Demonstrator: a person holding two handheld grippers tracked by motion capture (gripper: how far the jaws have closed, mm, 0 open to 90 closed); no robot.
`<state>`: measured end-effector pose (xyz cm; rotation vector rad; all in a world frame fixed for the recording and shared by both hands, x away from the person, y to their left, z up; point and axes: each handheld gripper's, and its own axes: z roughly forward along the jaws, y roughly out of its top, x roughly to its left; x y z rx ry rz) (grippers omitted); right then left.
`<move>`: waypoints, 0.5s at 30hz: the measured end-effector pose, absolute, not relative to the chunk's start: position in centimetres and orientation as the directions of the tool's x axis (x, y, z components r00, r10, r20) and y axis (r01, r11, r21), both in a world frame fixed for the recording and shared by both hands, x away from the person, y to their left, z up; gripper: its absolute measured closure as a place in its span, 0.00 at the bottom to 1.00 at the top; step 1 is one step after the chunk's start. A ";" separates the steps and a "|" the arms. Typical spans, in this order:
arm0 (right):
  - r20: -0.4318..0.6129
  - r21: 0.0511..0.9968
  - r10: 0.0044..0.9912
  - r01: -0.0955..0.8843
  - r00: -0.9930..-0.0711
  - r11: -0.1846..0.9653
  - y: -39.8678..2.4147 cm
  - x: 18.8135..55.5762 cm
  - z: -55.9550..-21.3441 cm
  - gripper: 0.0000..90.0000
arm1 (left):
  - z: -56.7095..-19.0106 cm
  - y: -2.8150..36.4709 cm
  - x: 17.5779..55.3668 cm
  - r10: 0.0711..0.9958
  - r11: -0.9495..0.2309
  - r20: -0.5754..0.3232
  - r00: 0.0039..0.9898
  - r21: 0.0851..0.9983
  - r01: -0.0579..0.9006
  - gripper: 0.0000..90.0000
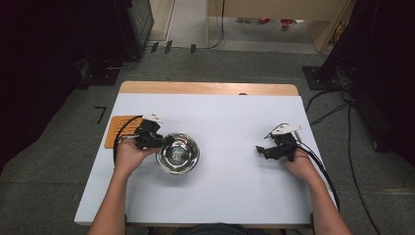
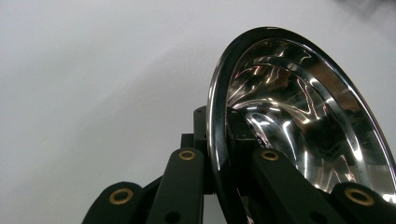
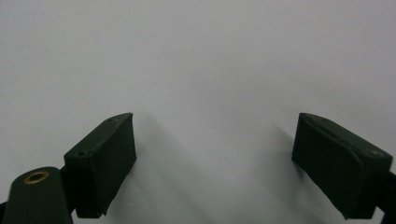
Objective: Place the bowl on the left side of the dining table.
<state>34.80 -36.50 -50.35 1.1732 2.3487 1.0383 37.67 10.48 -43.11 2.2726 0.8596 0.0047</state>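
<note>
Steel bowl (image 1: 177,153) gripped at its rim, seen from above and along each gripper. The bowl sits left of centre in the high view, on the white sheet that covers the counter (image 1: 230,122); whether its base rests fully on the sheet or is slightly tipped cannot be told from that view. The left gripper (image 1: 164,141) meets the bowl at its upper-left edge. In the left gripper view the rim (image 2: 215,107) runs edge-on between the two black jaws, one inside the bowl and one outside, pressed together on the thin wall: a rim pinch, probably chosen because the bowl is too wide to span across. The right gripper (image 1: 259,149) lies at the right of the high view, well apart from the bowl, its jaws spread wide over bare white sheet with nothing between them, seemingly held in reserve. An orange board (image 1: 113,131) lies at the sheet's left edge, behind the left hand.
</note>
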 end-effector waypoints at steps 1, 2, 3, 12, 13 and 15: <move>0.037 0.727 0.789 0.559 -0.613 0.400 -36.5 34.8 -50.3 0.14 | -43.1 10.6 37.7 0.586 -0.533 -0.228 0.778 0.614 0.582 0.97; 0.038 0.727 0.789 0.559 -0.613 0.400 -36.5 34.8 -50.3 0.14 | -43.0 10.7 37.7 0.588 -0.530 -0.229 0.775 0.615 0.584 0.97; 0.037 0.727 0.789 0.559 -0.613 0.400 -36.5 34.8 -50.3 0.14 | -43.0 10.8 37.7 0.589 -0.530 -0.227 0.775 0.615 0.584 0.97; 0.037 0.727 0.789 0.559 -0.613 0.400 -36.5 34.8 -50.3 0.14 | -42.9 11.1 37.7 0.597 -0.522 -0.229 0.769 0.617 0.589 0.97; 0.038 0.727 0.789 0.559 -0.613 0.400 -36.5 34.8 -50.3 0.14 | -42.9 11.1 37.7 0.598 -0.518 -0.231 0.767 0.620 0.590 0.97; 0.038 0.727 0.789 0.559 -0.613 0.399 -36.5 34.8 -50.3 0.14 | -42.9 11.2 37.7 0.600 -0.515 -0.229 0.766 0.622 0.590 0.97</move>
